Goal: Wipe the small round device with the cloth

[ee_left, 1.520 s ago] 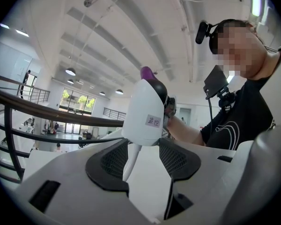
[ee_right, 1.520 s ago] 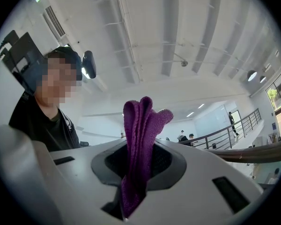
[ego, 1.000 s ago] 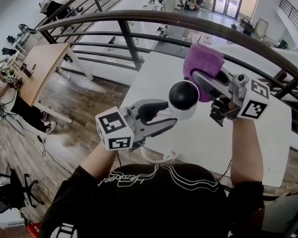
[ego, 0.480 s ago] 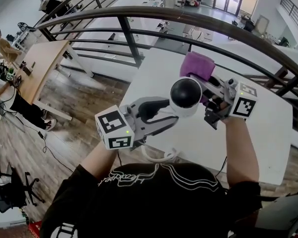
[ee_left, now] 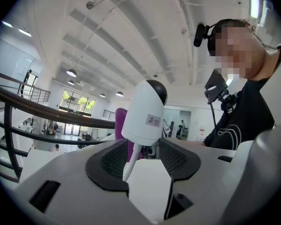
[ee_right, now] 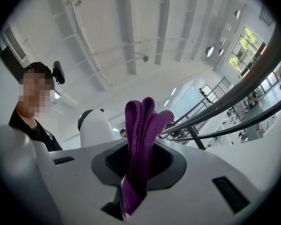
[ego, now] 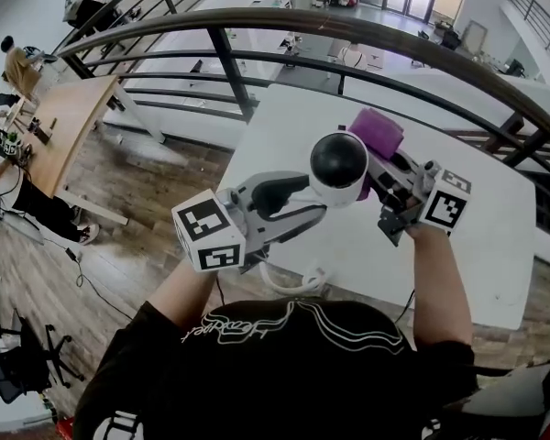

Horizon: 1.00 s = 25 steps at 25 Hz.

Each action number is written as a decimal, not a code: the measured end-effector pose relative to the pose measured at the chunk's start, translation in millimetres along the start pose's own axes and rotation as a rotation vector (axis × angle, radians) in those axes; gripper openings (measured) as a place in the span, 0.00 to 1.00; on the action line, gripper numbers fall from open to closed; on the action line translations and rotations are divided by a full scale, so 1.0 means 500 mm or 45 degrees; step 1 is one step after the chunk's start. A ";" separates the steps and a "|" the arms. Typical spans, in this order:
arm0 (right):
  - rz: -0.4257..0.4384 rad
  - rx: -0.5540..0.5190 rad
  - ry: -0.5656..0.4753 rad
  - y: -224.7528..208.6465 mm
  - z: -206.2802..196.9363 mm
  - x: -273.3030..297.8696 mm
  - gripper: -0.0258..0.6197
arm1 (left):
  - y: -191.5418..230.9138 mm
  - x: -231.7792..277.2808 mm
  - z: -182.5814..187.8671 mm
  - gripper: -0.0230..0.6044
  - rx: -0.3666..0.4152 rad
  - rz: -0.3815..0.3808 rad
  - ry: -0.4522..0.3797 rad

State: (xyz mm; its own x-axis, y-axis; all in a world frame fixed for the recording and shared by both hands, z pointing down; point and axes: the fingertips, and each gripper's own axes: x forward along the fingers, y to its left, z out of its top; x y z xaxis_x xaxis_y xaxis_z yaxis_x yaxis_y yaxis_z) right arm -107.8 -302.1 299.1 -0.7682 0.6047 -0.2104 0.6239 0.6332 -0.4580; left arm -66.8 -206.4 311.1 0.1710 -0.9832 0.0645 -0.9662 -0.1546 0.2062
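Since a second ago: the purple cloth (ego: 378, 132), then bunched broadly over the upper right of the small round device (ego: 339, 165), now shows as a smaller fold behind the device's far right side; the right claw (ego: 376, 168) sits lower in the head view.
Surface: a white surface (ego: 467, 246) lies below both claws, beside a curved dark railing (ego: 257, 26).
Person: a person in a black top (ego: 275, 365) holds one claw in each hand, with the arms raised over the surface.
Left claw: the left claw (ego: 319, 204) (ee_left: 138, 153) is pressed onto the narrow base of the device, with the dark pads on either side of the stem, and holds it up clear of the surface.
Right claw: its jaws (ee_right: 133, 177) are pinched together on the folded cloth (ee_right: 140, 125), which stands up from between them.
Device: a white body (ee_left: 143, 111) with a glossy black dome on top and a small label on its side; in the right gripper view it (ee_right: 96, 128) stands just left of the cloth.
Cloth: purple terry, close against the device's far side; actual contact cannot be confirmed.
Cable: a white cable (ego: 289, 282) loops below the left claw, near the edge of the surface.
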 end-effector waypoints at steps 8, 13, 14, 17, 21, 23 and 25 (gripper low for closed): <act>-0.297 -0.273 -0.046 0.048 0.006 -0.090 0.13 | -0.002 -0.001 0.000 0.38 0.007 -0.021 -0.014; -0.406 -0.441 -0.071 0.124 0.006 -0.126 0.13 | -0.006 -0.011 -0.007 0.38 0.027 -0.046 -0.016; -0.419 -0.474 -0.076 0.139 0.007 -0.132 0.13 | -0.006 -0.013 -0.009 0.38 0.029 -0.046 -0.014; -0.450 -0.558 -0.082 0.183 0.010 -0.142 0.13 | -0.003 -0.022 -0.011 0.38 0.041 -0.042 -0.009; -0.534 -0.698 -0.067 0.244 -0.008 -0.138 0.13 | 0.004 -0.054 -0.019 0.28 0.062 0.005 -0.017; -0.578 -0.806 -0.043 0.275 -0.020 -0.123 0.13 | 0.015 -0.072 -0.024 0.17 0.055 0.043 -0.017; -0.611 -0.919 -0.017 0.305 -0.022 -0.104 0.13 | 0.024 -0.081 -0.027 0.06 0.041 0.065 -0.011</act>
State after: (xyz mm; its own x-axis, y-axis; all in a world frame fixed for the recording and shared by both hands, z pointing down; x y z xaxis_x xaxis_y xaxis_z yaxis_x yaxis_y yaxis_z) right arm 28.9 -231.8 250.0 -0.9707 0.1904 -0.1467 0.1668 0.9730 0.1593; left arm -82.9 -167.4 324.1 0.1197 -0.9906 0.0657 -0.9794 -0.1069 0.1714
